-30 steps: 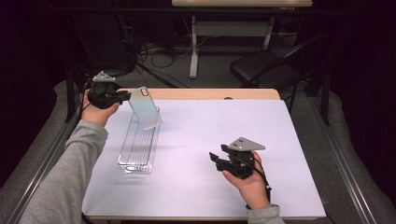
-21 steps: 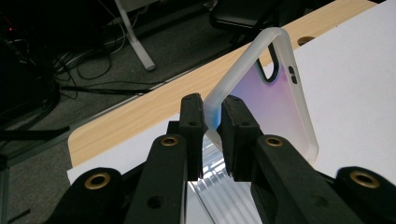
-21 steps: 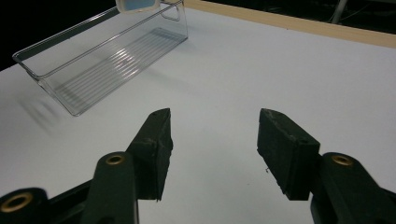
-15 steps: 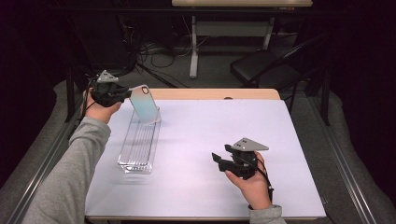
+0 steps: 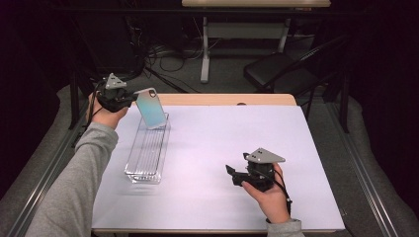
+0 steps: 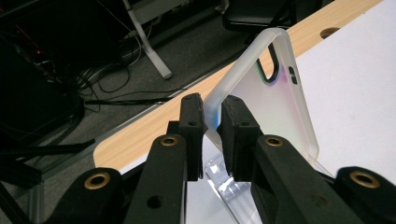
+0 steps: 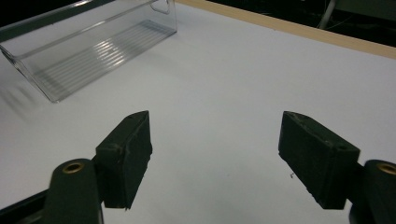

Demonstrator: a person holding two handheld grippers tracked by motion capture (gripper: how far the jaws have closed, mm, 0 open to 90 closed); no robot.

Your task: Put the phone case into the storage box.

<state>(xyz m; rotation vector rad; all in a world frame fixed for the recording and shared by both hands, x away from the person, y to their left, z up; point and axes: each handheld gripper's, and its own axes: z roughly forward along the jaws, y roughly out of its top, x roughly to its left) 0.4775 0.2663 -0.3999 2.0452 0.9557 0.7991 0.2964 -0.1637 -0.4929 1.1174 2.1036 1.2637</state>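
Observation:
My left gripper is shut on the edge of a translucent phone case, held tilted in the air over the far end of a clear plastic tray. In the left gripper view the case is pinched between the two black pads, its camera cut-out toward the top. My right gripper rests low over the white table cover at the front right, open with nothing between its fingers. The tray shows at the upper left of the right gripper view.
The white cover spreads over a wooden table whose far edge shows bare. Beyond the table stand a dark chair, a white desk leg and cables on the floor. Metal rails run along both table sides.
The left gripper has carried the phone case a little farther back and up, toward the tray's far end. The right hand has barely shifted.

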